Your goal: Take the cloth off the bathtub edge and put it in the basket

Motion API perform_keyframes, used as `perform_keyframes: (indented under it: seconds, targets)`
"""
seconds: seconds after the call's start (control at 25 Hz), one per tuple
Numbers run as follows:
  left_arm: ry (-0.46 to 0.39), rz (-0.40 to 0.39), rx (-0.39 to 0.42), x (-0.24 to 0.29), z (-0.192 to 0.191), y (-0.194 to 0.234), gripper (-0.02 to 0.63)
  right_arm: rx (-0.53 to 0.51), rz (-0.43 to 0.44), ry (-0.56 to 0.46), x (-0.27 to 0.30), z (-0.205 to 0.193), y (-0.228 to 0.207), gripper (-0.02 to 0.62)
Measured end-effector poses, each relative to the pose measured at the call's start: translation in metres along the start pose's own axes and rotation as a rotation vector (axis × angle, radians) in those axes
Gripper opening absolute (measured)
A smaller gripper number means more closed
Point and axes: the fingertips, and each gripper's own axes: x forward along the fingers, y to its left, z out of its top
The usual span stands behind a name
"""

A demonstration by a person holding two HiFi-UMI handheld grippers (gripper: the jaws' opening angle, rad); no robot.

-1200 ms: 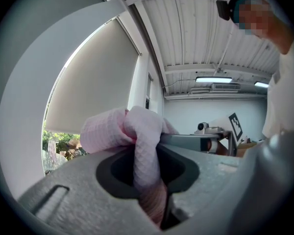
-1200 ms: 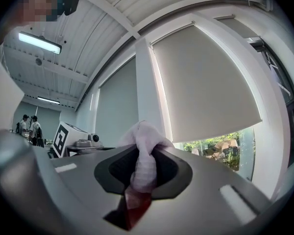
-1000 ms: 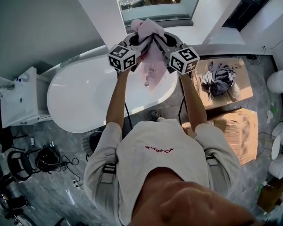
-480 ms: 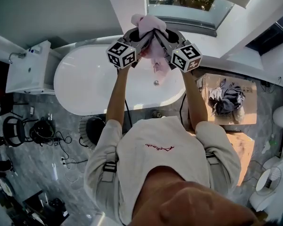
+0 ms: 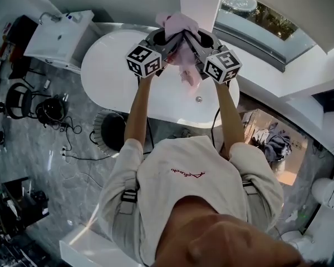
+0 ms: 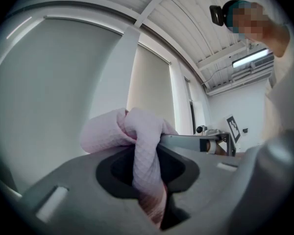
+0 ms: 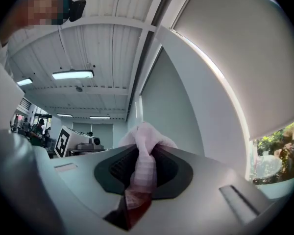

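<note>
Both grippers are clamped nearly shut on the same pink cloth (image 5: 178,22). The left gripper (image 5: 161,40) and right gripper (image 5: 197,40) sit side by side, each pinching a bunched fold, and the rest hangs between them. So it's off the edge and held up in the air over the white bathtub (image 5: 117,71), which I'd call the carry step. Next they need to bring it over the basket, lower it, and open both sets of jaws together. I'm guessing the basket is that dark round thing (image 5: 107,131) on the floor by the tub, but can't swear to it. Compared with a second ago the grip looks identical. The person has turned, though, and the cardboard box of clothes (image 5: 273,143) now sits well off toward the lower right.
</note>
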Motion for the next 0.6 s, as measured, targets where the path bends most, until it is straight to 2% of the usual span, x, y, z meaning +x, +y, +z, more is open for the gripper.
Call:
perform_keyframes:
  seconds: [0.28, 0.6]
  targets:
    - [0.004, 0.196, 0.02, -0.076, 0.007, 0.032, 0.091, 0.052, 0.192, 0.005, 0.05, -0.015, 0.062, 0.066]
    - [0.015, 0.403, 0.025, -0.176, 0.008, 0.048, 0.091, 0.1, 0.393, 0.025, 0.091, -0.035, 0.149, 0.066]
